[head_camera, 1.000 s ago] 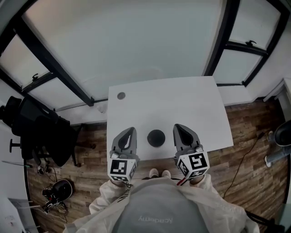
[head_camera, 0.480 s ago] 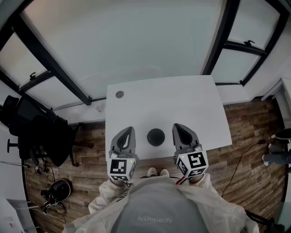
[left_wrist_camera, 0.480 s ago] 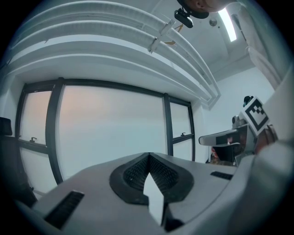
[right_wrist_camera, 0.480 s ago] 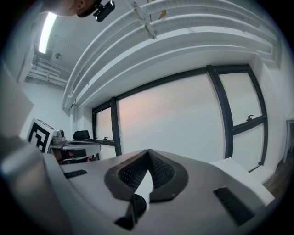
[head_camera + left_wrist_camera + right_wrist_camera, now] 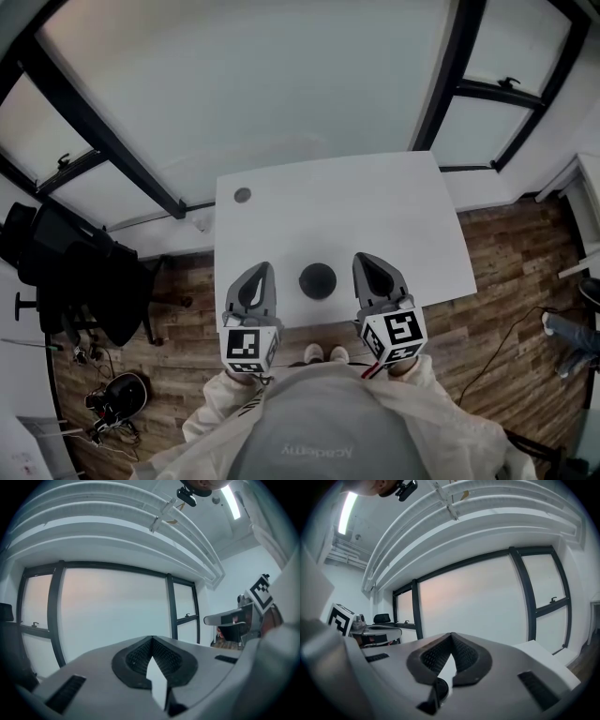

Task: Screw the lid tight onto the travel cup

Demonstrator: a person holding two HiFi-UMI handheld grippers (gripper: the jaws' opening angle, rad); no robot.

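The travel cup [image 5: 318,280] shows from above as a dark round shape with its lid on. It stands near the front edge of the white table [image 5: 375,206]. My left gripper [image 5: 265,267] is held just left of the cup, clear of it, with its jaws shut on nothing. My right gripper [image 5: 362,258] is held just right of the cup, also apart from it and shut on nothing. In the left gripper view the left gripper [image 5: 152,638] points level at the windows. In the right gripper view the right gripper [image 5: 451,634] does the same. Neither gripper view shows the cup clearly.
A small grey round disc [image 5: 242,195] sits at the table's far left corner. A black office chair [image 5: 84,272] and a dark bag [image 5: 117,394] are on the wooden floor to the left. A person's legs [image 5: 567,330] show at the right edge. Tall windows stand behind the table.
Both grippers and the cup have kept their places. The head view has drifted slightly, and the person at the right edge has moved across the floor.
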